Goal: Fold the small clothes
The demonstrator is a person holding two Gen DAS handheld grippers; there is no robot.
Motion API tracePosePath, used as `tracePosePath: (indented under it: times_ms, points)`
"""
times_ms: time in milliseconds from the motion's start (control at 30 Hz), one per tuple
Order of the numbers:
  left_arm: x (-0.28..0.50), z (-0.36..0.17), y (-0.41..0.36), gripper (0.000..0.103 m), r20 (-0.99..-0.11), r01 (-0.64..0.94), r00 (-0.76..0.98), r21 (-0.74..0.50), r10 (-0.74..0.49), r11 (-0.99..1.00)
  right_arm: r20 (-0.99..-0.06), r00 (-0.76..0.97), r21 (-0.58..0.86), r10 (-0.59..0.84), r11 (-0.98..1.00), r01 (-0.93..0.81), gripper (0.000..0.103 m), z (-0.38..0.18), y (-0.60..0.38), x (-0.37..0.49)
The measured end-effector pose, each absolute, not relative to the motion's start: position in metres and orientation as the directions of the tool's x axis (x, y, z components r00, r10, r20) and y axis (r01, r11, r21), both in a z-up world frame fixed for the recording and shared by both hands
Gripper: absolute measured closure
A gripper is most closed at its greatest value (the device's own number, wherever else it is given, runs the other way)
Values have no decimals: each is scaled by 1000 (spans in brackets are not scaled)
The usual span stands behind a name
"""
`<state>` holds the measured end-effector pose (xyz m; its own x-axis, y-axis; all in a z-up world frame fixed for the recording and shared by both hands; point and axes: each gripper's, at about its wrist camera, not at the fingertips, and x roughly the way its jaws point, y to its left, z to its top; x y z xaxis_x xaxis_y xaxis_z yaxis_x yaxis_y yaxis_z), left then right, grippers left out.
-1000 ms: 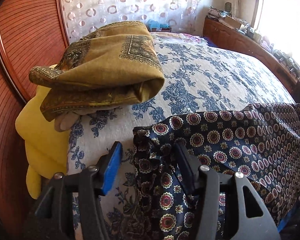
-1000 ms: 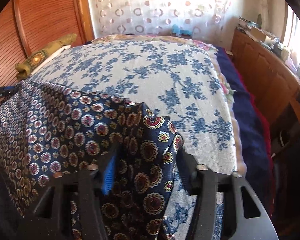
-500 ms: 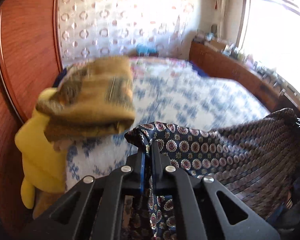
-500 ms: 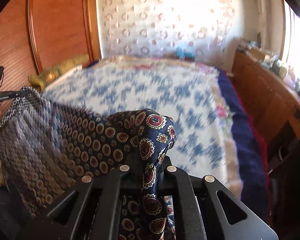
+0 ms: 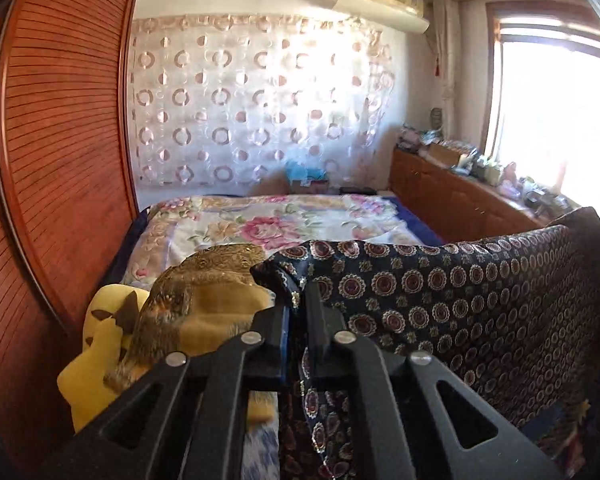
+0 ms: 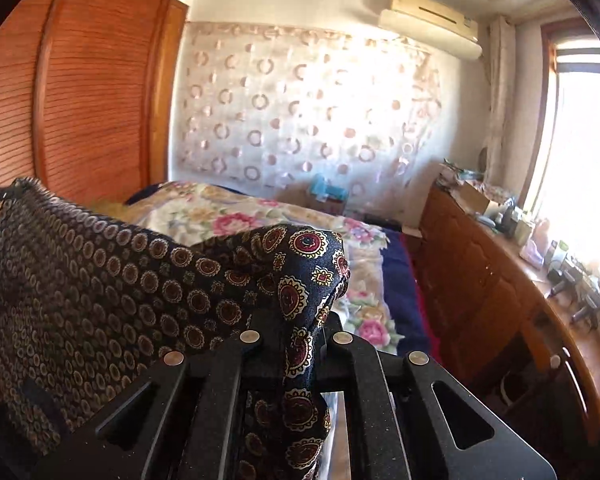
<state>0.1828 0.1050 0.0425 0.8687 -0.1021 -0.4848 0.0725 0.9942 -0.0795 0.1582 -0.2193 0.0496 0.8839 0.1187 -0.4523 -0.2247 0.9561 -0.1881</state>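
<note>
Patterned cloth (image 5: 440, 292) | stretched between both | left hand-held gripper (image 5: 296, 312) clamps corner | right hand-held gripper (image 6: 296, 320) clamps corner

The cloth (image 5: 460, 292) hangs stretched between the left gripper (image 5: 296, 312) and the right gripper (image 6: 296, 320), above the bed (image 5: 260, 220). A folded garment (image 5: 208, 284) lies left of it, on a cushion (image 5: 96, 344) (beside the wardrobe (image 5: 60, 140)). The dresser (image 6: 480, 280) stands right; the curtain (image 5: 252, 108) hangs behind.
</note>
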Motion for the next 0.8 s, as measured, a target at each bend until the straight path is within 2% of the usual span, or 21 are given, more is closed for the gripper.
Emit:
tracePosePath:
  times_ms: [33, 100, 167, 200, 300, 400, 533, 800]
  points:
    - [194, 37, 104, 90, -501, 51, 862, -60, -74, 997, -468, 877, -194, 107, 956, -219, 97, 45, -217, 172]
    - [208, 25, 105, 90, -520, 16, 854, -29, -29, 999, -522, 851, -201, 54, 962, -184, 85, 30, -214, 205]
    - [213, 16, 111, 83, -541, 21, 840, -39, -38, 999, -560, 828, -217, -10, 967, -135, 55, 10, -213, 229]
    - [211, 11, 111, 80, -557, 16, 830, -36, -33, 999, -595, 804, -205, -11, 969, -138, 52, -4, -213, 240]
    - [198, -3, 107, 79, -587, 49, 808, -20, -52, 999, -629, 777, -210, -16, 966, -150, 51, -32, -213, 240]
    - [180, -16, 94, 72, -617, 102, 783, -2, -81, 995, -643, 766, -188, 11, 967, -172, 48, -48, -217, 225]
    - [159, -32, 68, 66, -651, 174, 747, -3, -134, 985, -666, 745, -155, 31, 972, -178, 40, -66, -232, 204]
    - [130, -82, 17, 64, -721, 290, 656, -29, -221, 957, -734, 675, -37, 72, 989, -146, 40, -94, -268, 158]
